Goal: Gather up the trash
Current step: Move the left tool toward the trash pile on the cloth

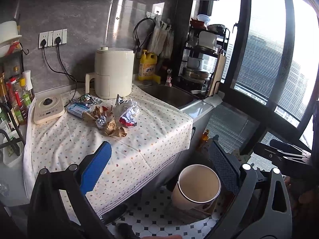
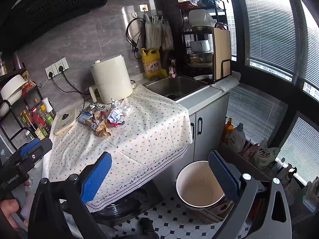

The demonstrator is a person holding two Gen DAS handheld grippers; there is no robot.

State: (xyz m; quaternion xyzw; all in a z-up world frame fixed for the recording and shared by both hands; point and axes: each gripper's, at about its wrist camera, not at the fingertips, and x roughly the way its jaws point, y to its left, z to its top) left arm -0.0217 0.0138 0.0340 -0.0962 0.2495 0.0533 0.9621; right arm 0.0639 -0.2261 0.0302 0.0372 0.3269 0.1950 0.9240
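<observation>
A heap of trash lies on the dotted tablecloth (image 1: 79, 139): crumpled brown paper (image 1: 115, 130), a foil ball (image 1: 100, 121), a crumpled white and red wrapper (image 1: 128, 112), a blue box (image 1: 77, 109) and pill blister packs (image 1: 93, 99). In the right wrist view the same brown paper (image 2: 102, 129) and wrapper (image 2: 114, 116) sit near the induction plate. A cream bin (image 1: 197, 184) (image 2: 199, 185) stands open on the tiled floor below the table's corner. My left gripper (image 1: 161, 171) and right gripper (image 2: 160, 173) are both open and hold nothing, well short of the trash.
A cream air fryer (image 1: 113, 71), an induction plate (image 1: 48, 107) and a bottle rack (image 1: 14, 97) border the cloth. The sink (image 1: 169, 95), yellow detergent jug (image 1: 147, 65) and dish rack (image 1: 203, 59) lie to the right. Detergent bottles (image 2: 237, 137) line the window sill. A hand (image 2: 10, 209) holds the left gripper.
</observation>
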